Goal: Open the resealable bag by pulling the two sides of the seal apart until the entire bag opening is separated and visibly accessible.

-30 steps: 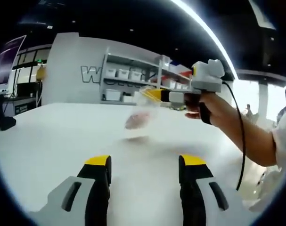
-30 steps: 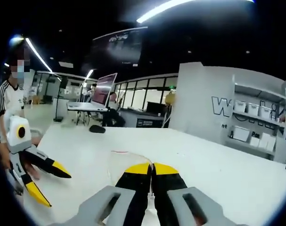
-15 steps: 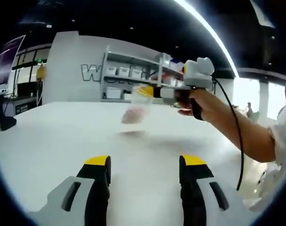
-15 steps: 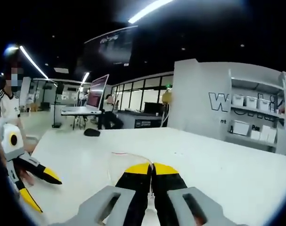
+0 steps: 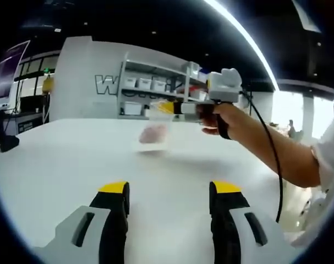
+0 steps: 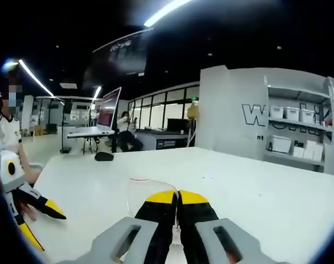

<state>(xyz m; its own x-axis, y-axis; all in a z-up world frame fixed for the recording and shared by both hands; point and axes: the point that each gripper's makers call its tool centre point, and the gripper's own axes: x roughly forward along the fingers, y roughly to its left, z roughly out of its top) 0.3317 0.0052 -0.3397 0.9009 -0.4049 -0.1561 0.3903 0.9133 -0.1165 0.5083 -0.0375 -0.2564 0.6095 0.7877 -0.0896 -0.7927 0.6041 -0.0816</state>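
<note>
The desk (image 5: 62, 165) is a broad, smooth white slab, matte and bare where it shows. Behind it stands a grey wall with large letters (image 5: 109, 85), partly hidden by a metal shelf rack (image 5: 155, 91) of white bins. The bag (image 5: 154, 129) is clear, thin plastic with something pinkish and blurred inside; it hangs above the desk from the right tongs (image 5: 165, 108), whose yellow-tipped jaws are clenched on its top edge. In the right gripper view the bag (image 6: 142, 190) is only a faint outline with a red seal line. The left tongs (image 5: 169, 195) are released, jaws wide apart. Since a second ago, the bag has moved further left and away.
</note>
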